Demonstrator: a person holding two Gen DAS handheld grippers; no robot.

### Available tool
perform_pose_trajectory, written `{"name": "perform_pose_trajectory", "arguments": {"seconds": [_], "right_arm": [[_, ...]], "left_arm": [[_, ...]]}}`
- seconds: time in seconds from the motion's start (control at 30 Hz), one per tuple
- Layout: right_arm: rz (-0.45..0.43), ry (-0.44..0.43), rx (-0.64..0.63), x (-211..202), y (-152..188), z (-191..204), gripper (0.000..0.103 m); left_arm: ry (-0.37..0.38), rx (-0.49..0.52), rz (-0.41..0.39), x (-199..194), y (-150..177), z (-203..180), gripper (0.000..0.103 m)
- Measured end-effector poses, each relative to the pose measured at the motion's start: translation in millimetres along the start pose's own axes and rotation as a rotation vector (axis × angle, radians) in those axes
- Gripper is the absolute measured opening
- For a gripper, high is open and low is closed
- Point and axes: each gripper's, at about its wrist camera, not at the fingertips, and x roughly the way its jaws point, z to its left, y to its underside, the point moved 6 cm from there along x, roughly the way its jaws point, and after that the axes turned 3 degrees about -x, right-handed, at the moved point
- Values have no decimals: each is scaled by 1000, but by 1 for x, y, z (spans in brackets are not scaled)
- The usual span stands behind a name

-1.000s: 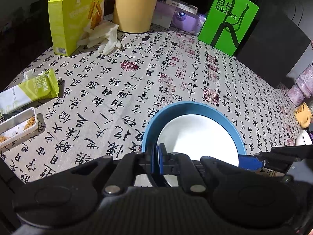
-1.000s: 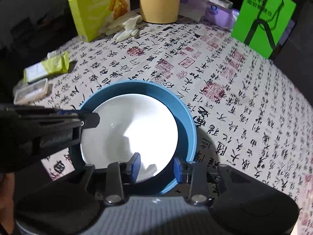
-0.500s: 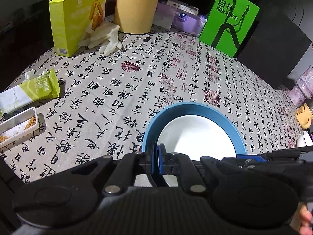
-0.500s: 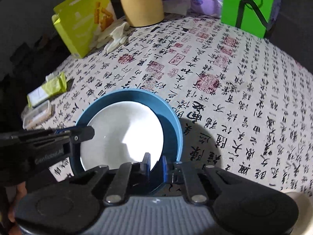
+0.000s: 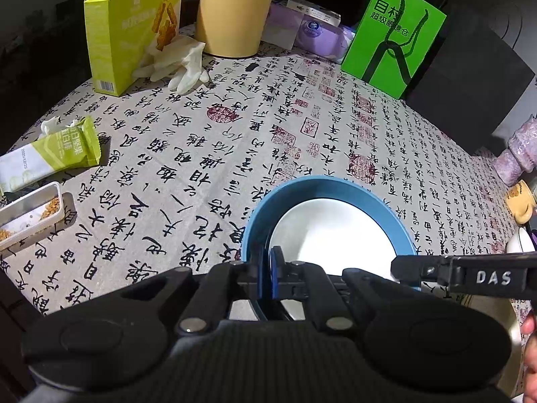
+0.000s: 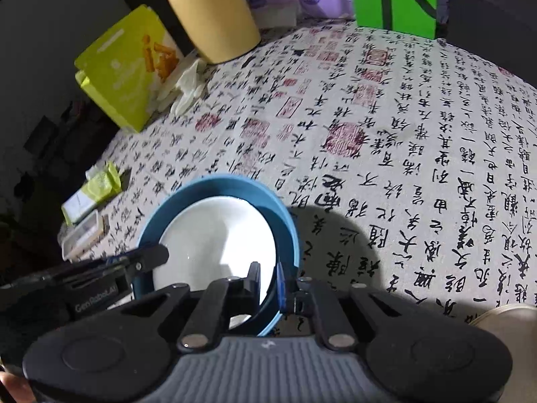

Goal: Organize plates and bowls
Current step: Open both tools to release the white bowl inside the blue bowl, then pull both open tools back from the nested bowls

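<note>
The tabletop (image 5: 235,154) carries a cloth printed with black calligraphy and red seals. Along its far edge stand a tan pitcher (image 5: 235,10), a green paper bag (image 5: 392,40) toward the far right corner, and an open yellow-green snack box (image 5: 131,27) toward the far left corner; purple tissue packs (image 5: 312,30) lie between pitcher and bag.

The blue bowl (image 5: 255,221) sits near the near edge of the tabletop, with a white plate (image 5: 332,231) lying inside it.

The left gripper (image 5: 266,268) is clamped on the bowl's near-left rim, one pad inside the wall and one outside. The right gripper (image 6: 268,282) is clamped on the rim at the bowl's right side, its jaws having just closed down with the rim between them; in the left wrist view it reaches in from the right, marked "DAS".

A white rubber glove (image 5: 178,63) lies just beside the snack box. At the left edge lie a green-and-white snack packet (image 5: 50,158) and, nearer, a clear plastic tray (image 5: 27,215) holding brown crumbs. At the right edge a small yellow mug (image 5: 520,201) is partly visible.
</note>
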Motion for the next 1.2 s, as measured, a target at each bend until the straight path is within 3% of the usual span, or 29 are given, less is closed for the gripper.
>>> {"name": "perform_pose_trajectory", "arguments": {"seconds": [0.07, 0.27, 0.3, 0.33, 0.4, 0.43, 0.47, 0.5, 0.53, 0.57, 0.67, 0.7, 1.03, 1.2], "right_arm": [[-2, -2, -3, 0, 1, 0, 8], [-54, -16, -21, -12, 2, 3, 18], [-68, -25, -23, -16, 2, 3, 28], [-83, -34, -22, -20, 3, 3, 40], [-121, -40, -28, -30, 6, 3, 58], [-143, -39, -35, -35, 9, 3, 67], [-164, -40, -41, -40, 11, 3, 72], [-182, -46, -42, -44, 14, 3, 83], [-200, -59, -39, -48, 17, 2, 92], [-220, -78, -36, -52, 20, 2, 93], [-265, -106, -39, -61, 31, 2, 97], [-279, -101, -43, -62, 36, 2, 103], [-468, -60, -112, -80, 80, 8, 103], [-548, -18, -173, -87, 98, 9, 103]], "left_arm": [[7, -8, 1, 0, -1, 0, 6], [92, -49, -32, -18, -8, 2, 9], [108, -49, -43, -23, -9, 2, 14], [117, -47, -55, -29, -10, 1, 21], [116, -42, -91, -38, -11, 2, 56], [117, -37, -117, -44, -11, 3, 60], [123, -37, -131, -48, -10, 4, 69], [137, -42, -141, -52, -10, 5, 84], [157, -49, -150, -56, -9, 7, 92], [171, -56, -159, -60, -7, 9, 103], [197, -65, -195, -72, 2, 14, 103], [206, -67, -211, -76, 5, 15, 103], [214, -50, -344, -92, 34, 19, 103], [221, -50, -341, -85, 47, 18, 103]]}}
